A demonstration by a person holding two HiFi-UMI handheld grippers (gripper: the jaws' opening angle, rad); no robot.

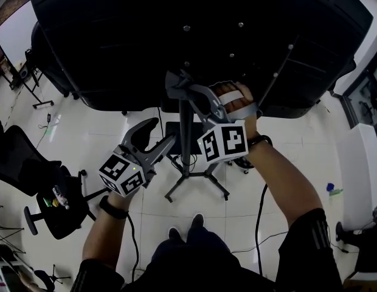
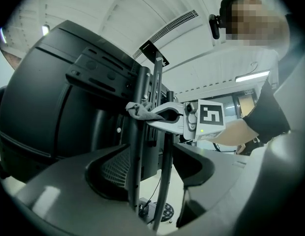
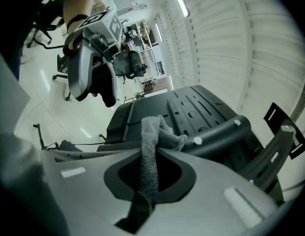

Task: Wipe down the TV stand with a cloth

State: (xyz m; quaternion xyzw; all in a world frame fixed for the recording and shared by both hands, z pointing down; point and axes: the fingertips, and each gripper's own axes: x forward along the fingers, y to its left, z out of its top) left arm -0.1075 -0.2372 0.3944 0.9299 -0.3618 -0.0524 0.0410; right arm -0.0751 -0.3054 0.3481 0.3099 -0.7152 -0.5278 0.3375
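The black TV stand pole (image 1: 185, 132) rises from its floor base (image 1: 197, 178) to the back of the black TV (image 1: 176, 35). My right gripper (image 1: 182, 89) is shut on a grey cloth (image 1: 175, 84) and holds it against the pole just below the TV. In the right gripper view the cloth (image 3: 150, 151) runs up between the jaws of the right gripper (image 3: 150, 181) and bunches against a dark tube (image 3: 216, 132). My left gripper (image 1: 164, 131) is lower and to the left of the pole, open, holding nothing. In the left gripper view, two upright bars (image 2: 134, 156) show through the gap of the left gripper (image 2: 152, 166).
A black office chair (image 1: 55, 199) stands at the lower left and a thin floor stand (image 1: 36, 90) at the upper left. Cables trail over the white tiles by the base. The person's feet (image 1: 185, 227) are just behind the base. A small blue object (image 1: 331, 189) lies at the right.
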